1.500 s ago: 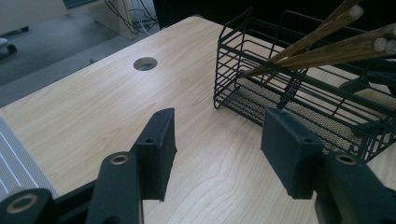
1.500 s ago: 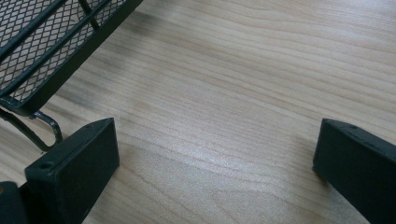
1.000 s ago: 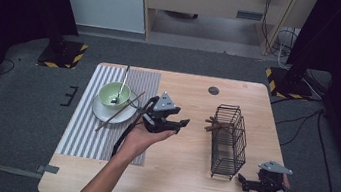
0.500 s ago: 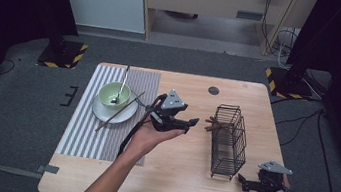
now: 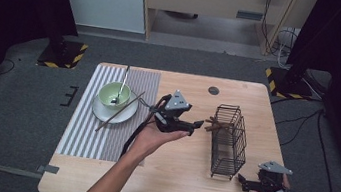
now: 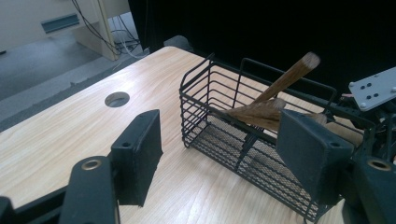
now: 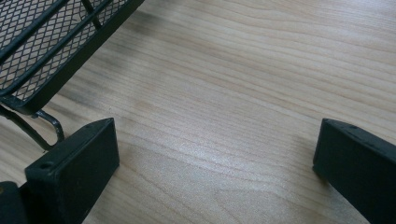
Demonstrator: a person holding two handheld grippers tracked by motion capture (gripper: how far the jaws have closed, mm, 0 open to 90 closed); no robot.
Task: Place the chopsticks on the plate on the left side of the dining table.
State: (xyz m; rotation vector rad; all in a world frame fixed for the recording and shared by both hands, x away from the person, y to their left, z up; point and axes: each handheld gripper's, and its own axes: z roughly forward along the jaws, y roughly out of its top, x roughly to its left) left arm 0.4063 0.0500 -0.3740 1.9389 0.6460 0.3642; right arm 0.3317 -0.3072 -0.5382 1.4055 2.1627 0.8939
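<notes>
- The jaws of the left gripper (image 6: 219, 158) are seen standing apart with nothing between the pads; they have just been opening, and only bare tabletop and the near end of the wire basket (image 6: 219, 98) are framed in the gap.
- The jaws of the right gripper (image 7: 210, 163) are likewise held wide apart and empty, resting low over the table (image 7: 243, 84) beside the basket's foot.
- From the high view, the left gripper (image 5: 198, 125) is found just beside the basket's left end, close to it but not touching; the right gripper (image 5: 241, 180) is parked near the basket's front corner.
- Inside the basket, brown wooden utensils (image 6: 275, 100) are seen leaning, one handle poking up past the rim. Whether a chopstick is among them cannot be told.
- The step in hand is judged to be a release: a wooden piece seems to have been dropped into the basket.
- Farther left, a chopstick (image 5: 120, 111) is laid across the plate (image 5: 105, 113), and a spoon (image 5: 121, 85) is stood in the green bowl (image 5: 114, 94), all on the striped mat (image 5: 87, 135).
- For the next move, a swing of the left gripper back toward the plate is likely called for, with the jaws kept apart and lined up across the thin chopstick before being closed.
</notes>
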